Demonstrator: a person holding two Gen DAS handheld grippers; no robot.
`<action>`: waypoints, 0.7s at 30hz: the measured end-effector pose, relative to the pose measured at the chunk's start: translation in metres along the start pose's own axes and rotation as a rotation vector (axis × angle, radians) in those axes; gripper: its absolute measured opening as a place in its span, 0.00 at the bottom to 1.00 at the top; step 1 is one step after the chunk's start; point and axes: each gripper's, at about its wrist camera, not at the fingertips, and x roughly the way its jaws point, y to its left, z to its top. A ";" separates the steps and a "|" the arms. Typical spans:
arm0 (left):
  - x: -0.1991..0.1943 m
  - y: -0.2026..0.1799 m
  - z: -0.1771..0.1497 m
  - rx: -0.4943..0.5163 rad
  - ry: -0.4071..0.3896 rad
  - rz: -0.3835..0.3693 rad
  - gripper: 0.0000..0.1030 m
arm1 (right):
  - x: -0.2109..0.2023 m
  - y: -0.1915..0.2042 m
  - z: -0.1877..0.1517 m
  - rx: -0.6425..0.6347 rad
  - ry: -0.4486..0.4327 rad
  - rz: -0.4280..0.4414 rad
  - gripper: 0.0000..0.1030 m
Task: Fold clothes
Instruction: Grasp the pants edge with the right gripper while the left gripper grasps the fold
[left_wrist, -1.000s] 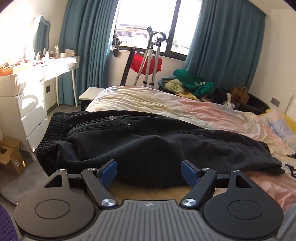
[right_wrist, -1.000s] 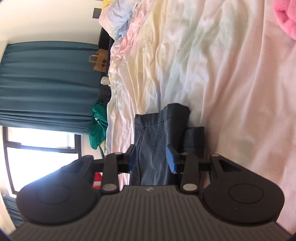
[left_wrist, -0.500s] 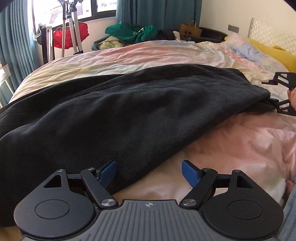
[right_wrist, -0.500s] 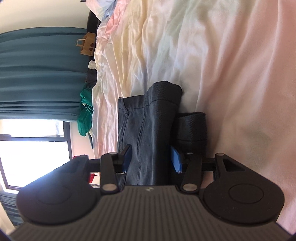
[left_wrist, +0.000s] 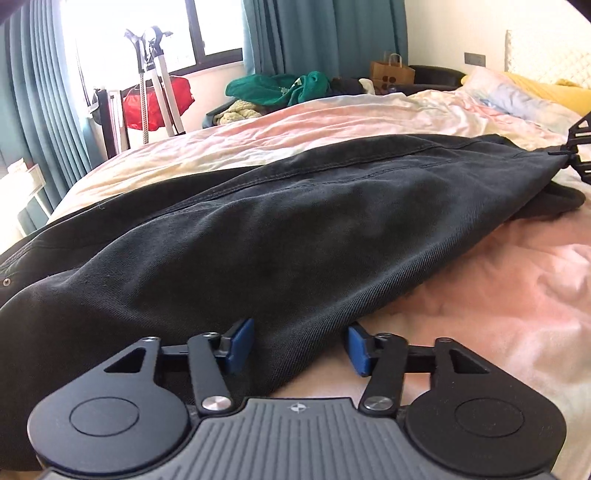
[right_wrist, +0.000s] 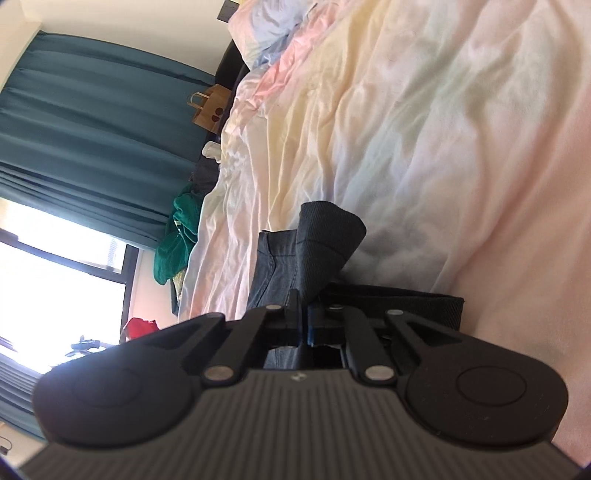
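Dark grey trousers (left_wrist: 295, 229) lie lengthwise across the pastel bed sheet (left_wrist: 498, 295). My left gripper (left_wrist: 299, 347) is open, its blue pads (left_wrist: 240, 343) straddling the near edge of the trousers at mid-leg. My right gripper (right_wrist: 304, 317) is shut on the trouser leg end (right_wrist: 317, 243), whose cloth bunches up between the jaws above the sheet (right_wrist: 443, 129). In the left wrist view the right gripper (left_wrist: 578, 147) shows at the far right, at the leg hem.
A pile of green clothes (left_wrist: 280, 88) and a paper bag (left_wrist: 391, 72) sit beyond the bed's far side. A red bag (left_wrist: 159, 103) and stand are by the window. Pillows (left_wrist: 517, 92) lie at the head, right.
The right gripper closed on the trouser leg end and lifted the cloth. The left gripper swung right along the trousers and came in low over their near edge.
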 end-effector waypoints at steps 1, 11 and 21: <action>0.000 0.004 0.001 -0.015 -0.001 -0.009 0.32 | -0.003 0.002 0.000 -0.008 -0.007 0.002 0.05; -0.019 0.019 0.012 -0.051 -0.063 -0.052 0.02 | -0.045 0.013 -0.007 -0.030 -0.083 -0.029 0.05; -0.032 0.030 0.014 -0.113 -0.084 -0.091 0.04 | -0.043 -0.017 -0.010 0.080 0.072 -0.214 0.07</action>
